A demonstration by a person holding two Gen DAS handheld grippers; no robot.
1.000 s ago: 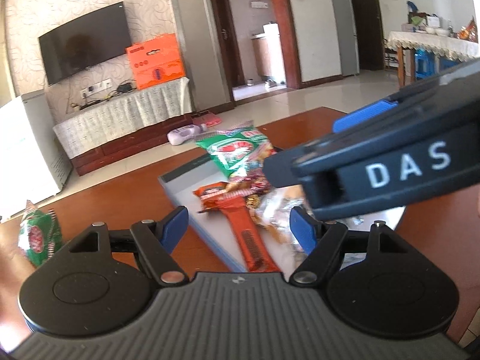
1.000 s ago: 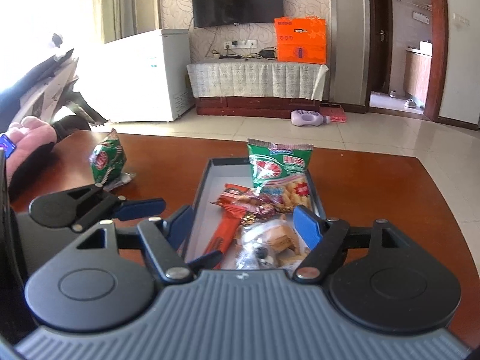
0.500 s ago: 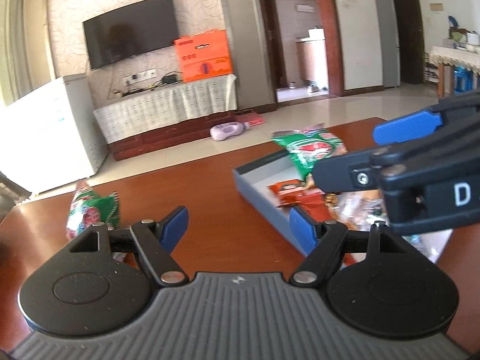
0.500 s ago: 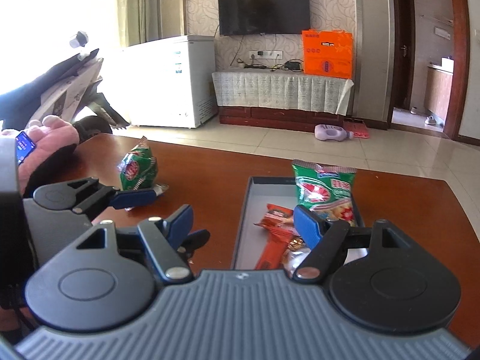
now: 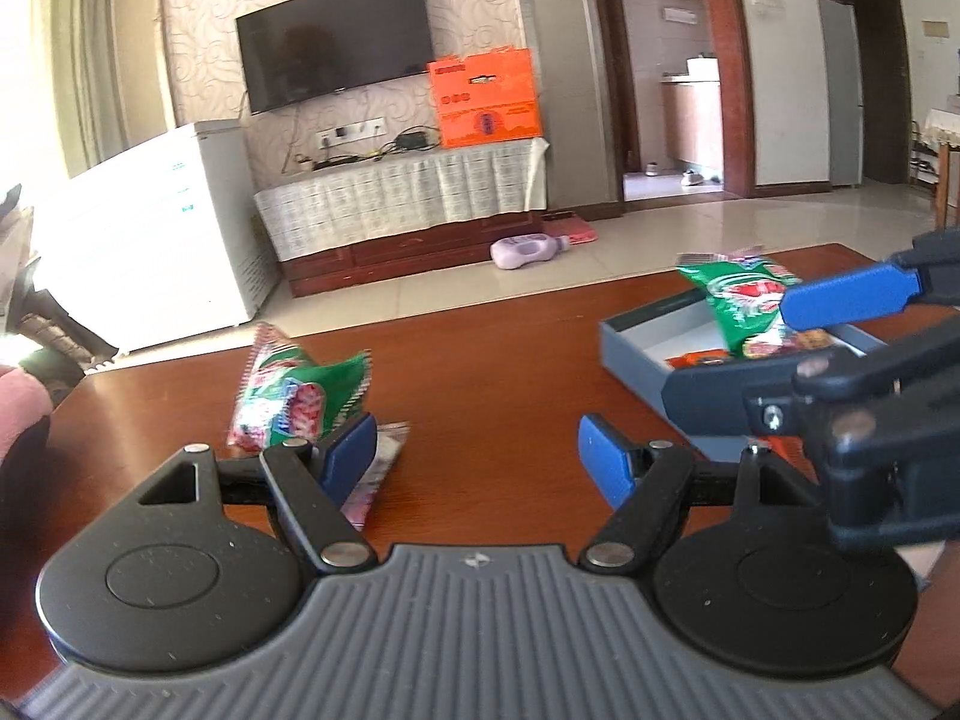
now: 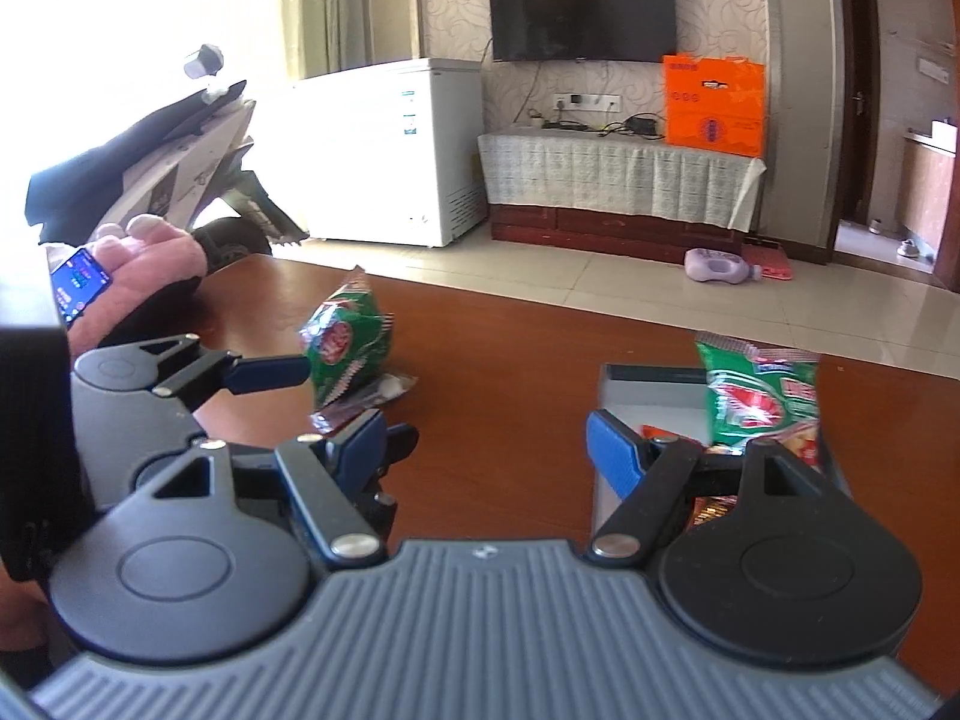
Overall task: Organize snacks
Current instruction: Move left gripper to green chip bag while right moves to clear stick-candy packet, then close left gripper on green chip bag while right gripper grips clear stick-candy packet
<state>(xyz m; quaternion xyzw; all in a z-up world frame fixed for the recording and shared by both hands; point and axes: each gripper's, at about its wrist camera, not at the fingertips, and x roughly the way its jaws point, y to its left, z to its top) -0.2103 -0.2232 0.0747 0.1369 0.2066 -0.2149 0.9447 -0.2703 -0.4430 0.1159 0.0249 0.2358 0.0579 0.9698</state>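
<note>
Left tongs (image 5: 477, 456) having swung left off the grey tray (image 5: 636, 341), now facing the loose green snack bag (image 5: 300, 399) lying on the wooden surface (image 5: 480, 360). Both tongs gaping, gripping nothing. Right tongs (image 6: 486, 441) hovering near the tray's left edge; second green bag (image 6: 759, 396) leaning inside.

Wall-mounted television (image 6: 581, 11) above a cloth-draped cabinet (image 6: 618, 177) (white freezer (image 6: 414, 150) beside), tiled floor (image 6: 690, 300).
</note>
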